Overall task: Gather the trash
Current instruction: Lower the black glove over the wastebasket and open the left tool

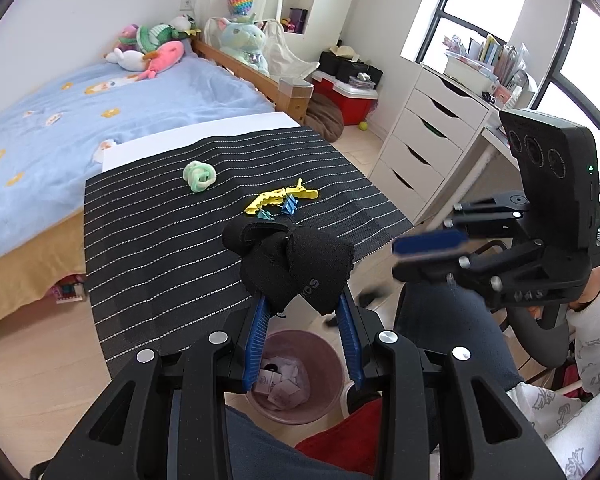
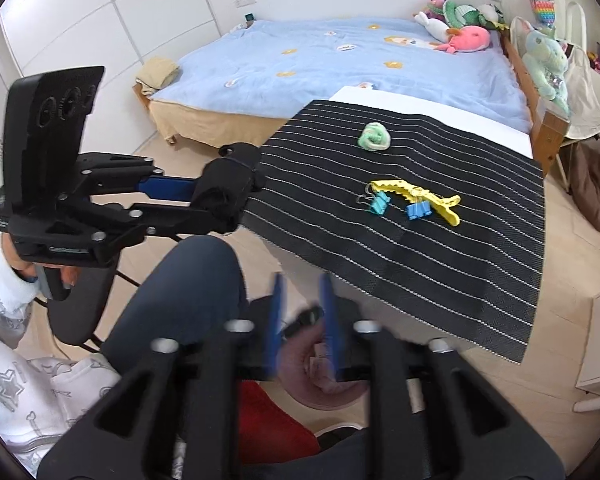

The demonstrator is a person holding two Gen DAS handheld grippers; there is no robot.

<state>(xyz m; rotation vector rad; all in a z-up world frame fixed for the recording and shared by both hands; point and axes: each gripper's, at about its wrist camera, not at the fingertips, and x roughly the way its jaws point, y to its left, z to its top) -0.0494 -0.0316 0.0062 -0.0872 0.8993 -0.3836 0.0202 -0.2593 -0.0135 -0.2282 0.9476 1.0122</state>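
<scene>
Crumpled black cloth above pink bin

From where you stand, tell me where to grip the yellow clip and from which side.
Grip the yellow clip across its narrow middle, coming from above. It lies flat and long on the striped mat, and two binder clips crowd its near edge, so its tail end at the right looks like the clearest spot.
</scene>
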